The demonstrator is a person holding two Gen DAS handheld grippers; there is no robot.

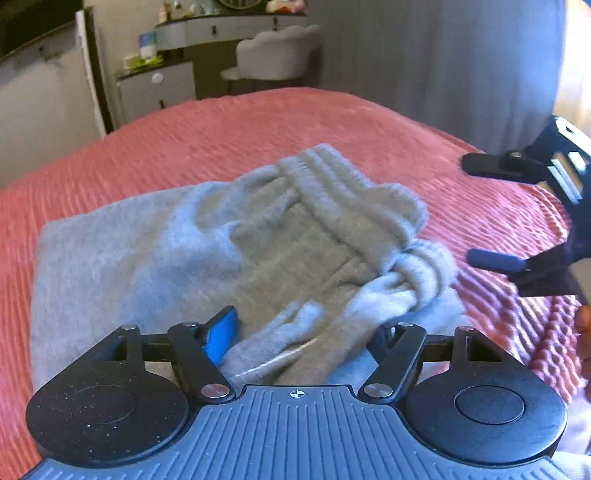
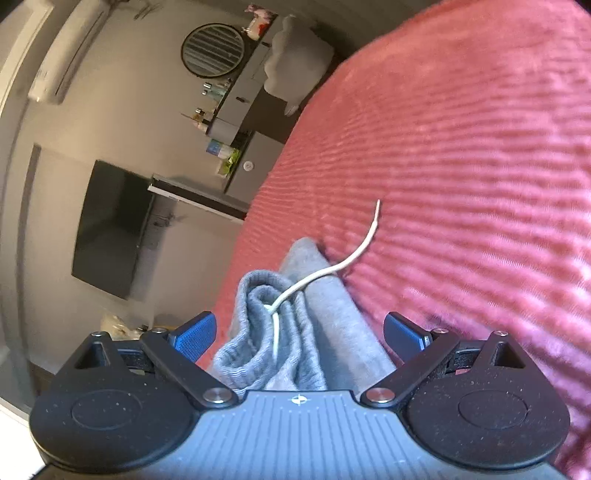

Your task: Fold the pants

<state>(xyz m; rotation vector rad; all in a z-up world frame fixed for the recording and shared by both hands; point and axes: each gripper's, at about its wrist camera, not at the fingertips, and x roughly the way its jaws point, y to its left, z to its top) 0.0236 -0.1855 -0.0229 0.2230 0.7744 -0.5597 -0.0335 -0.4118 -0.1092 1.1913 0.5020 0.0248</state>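
Note:
Grey sweatpants [image 1: 155, 251] lie folded in a heap on the pink ribbed bedspread [image 1: 258, 125], their ribbed waistband [image 1: 332, 184] bunched on top. My left gripper [image 1: 306, 328] sits low over the near edge of the heap, open, with loose cloth lying between its fingers; only the left blue pad [image 1: 221, 332] shows. My right gripper [image 1: 480, 214] hovers open just past the right end of the pants. In the right wrist view that gripper [image 2: 299, 332] is open, with the waistband [image 2: 258, 332] and a white drawstring [image 2: 332, 269] lying ahead between its blue pads [image 2: 195, 336].
The bedspread stretches all round the pants. Beyond the far bed edge stand a grey dressing table [image 1: 221, 29], a pale chair [image 1: 277, 55] and a small cabinet [image 1: 155, 88]. A dark screen [image 2: 110, 229] hangs on the wall. A hand [image 1: 584, 325] shows at the right edge.

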